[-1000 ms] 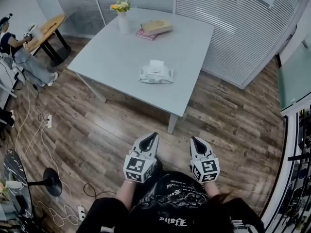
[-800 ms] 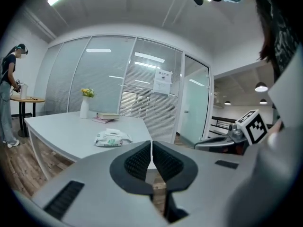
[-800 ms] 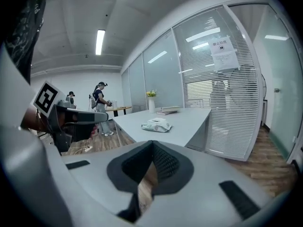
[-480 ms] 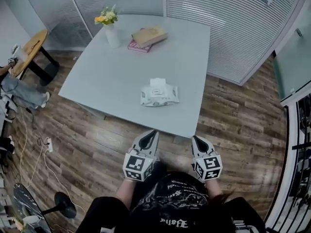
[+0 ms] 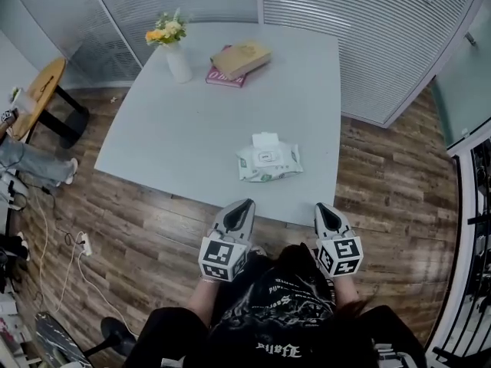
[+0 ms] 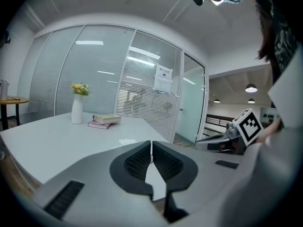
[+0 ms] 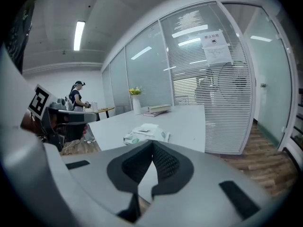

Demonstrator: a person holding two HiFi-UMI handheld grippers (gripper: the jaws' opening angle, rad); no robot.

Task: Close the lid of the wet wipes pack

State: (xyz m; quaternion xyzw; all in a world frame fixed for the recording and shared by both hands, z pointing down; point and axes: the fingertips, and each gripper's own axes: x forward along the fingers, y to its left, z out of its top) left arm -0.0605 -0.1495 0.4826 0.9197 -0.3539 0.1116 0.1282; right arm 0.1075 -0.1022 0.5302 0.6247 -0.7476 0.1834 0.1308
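Desk: Inventory, nearest items first?

Operator: Item one, left gripper (image 5: 245, 204), held low in front of the wearer's dark shirt. Its own view shows the jaws pressed together with nothing between them. Item two, right gripper (image 5: 323, 208), same posture, jaws likewise together and empty. Both point at the near edge of the table (image 5: 176, 136), with wooden floor (image 5: 130, 228) below them.

Desk: And the task item?

Operator: Item three, wet wipes pack (image 5: 268, 163), lying flat on the pale tabletop close to its near edge. I place it ahead of the two grippers, nearer the right one and apart from both. Its lid (image 5: 265, 139) is open, the white flap folded back toward the far side.

Desk: Farther back?

Operator: Item four, white vase (image 5: 179, 64) with yellow flowers (image 5: 166, 30), toward the far left corner. Item five, two stacked books (image 5: 240, 58) just right of the vase, a tan one over a pink one. Item six, glass partitions with blinds (image 5: 368, 44) behind the table. Item seven, off to the left, a small round wooden table (image 5: 40, 90) and a seated person (image 5: 27, 163), only the legs visible from the head view.
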